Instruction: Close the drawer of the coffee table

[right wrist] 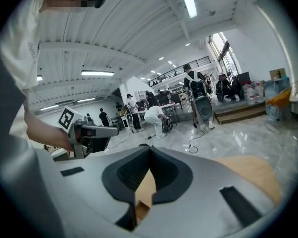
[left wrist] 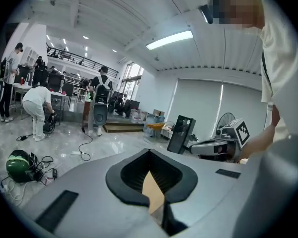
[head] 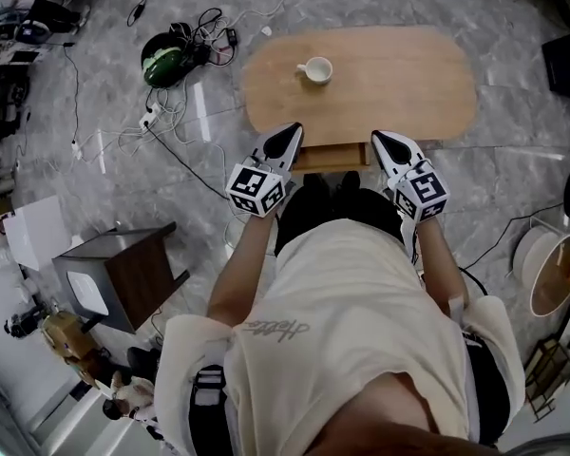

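The oval wooden coffee table (head: 399, 84) stands in front of me in the head view. Its drawer (head: 331, 157) sticks out a little from the near edge, with a person's dark shoes just below it. My left gripper (head: 292, 133) is at the drawer's left end, jaws together and empty. My right gripper (head: 380, 138) is at the drawer's right end, also shut on nothing. In the left gripper view the closed tips (left wrist: 149, 151) point over the room, with pale wood showing under them. The right gripper view shows its closed tips (right wrist: 150, 148) above the tabletop (right wrist: 253, 172).
A white cup (head: 314, 69) sits on the tabletop. A green helmet (head: 163, 63) and tangled cables lie on the floor at the table's left. A dark side table (head: 133, 269) stands near left, a round white bin (head: 551, 269) near right. People stand far back.
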A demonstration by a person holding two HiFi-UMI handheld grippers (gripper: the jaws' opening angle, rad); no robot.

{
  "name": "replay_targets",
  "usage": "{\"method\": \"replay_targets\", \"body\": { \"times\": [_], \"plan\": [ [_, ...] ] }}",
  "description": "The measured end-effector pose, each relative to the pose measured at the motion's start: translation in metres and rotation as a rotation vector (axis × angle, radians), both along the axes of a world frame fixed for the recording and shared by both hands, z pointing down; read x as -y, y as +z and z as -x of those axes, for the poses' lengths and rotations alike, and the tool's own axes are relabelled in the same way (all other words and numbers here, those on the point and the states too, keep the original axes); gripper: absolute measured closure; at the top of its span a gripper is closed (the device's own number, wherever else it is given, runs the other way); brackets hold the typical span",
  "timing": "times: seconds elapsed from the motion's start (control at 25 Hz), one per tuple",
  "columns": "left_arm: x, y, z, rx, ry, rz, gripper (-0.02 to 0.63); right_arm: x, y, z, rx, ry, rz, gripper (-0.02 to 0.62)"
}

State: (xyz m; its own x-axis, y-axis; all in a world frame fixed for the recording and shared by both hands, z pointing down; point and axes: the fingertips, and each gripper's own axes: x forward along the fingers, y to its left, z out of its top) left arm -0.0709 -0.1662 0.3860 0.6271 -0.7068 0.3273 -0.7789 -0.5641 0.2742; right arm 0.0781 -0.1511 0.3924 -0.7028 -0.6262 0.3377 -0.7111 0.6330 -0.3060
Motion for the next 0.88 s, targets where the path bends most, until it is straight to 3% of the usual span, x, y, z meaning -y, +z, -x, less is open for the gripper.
{"method": "replay_targets", "body": {
  "times": [0.16, 0.36, 0.64, 0.88],
  "plan": [
    [0.004, 0.045, 0.005, 0.01, 0.022, 0.059, 0.601, -0.011, 0.069, 0.005, -0.097, -0.019, 0.108, 0.598],
    [-0.004, 0.141, 0.024, 0.044, 0.039, 0.189, 0.601, -0.033, 0.197, 0.008, -0.169, -0.001, 0.27, 0.598],
    [-0.056, 0.275, 0.055, 0.137, 0.067, 0.413, 0.601, -0.118, 0.355, -0.014, -0.376, -0.052, 0.652, 0.598],
    [-0.094, 0.364, 0.077, 0.135, 0.096, 0.57, 0.601, -0.141, 0.411, -0.006, -0.406, -0.064, 0.741, 0.598]
  ]
}}
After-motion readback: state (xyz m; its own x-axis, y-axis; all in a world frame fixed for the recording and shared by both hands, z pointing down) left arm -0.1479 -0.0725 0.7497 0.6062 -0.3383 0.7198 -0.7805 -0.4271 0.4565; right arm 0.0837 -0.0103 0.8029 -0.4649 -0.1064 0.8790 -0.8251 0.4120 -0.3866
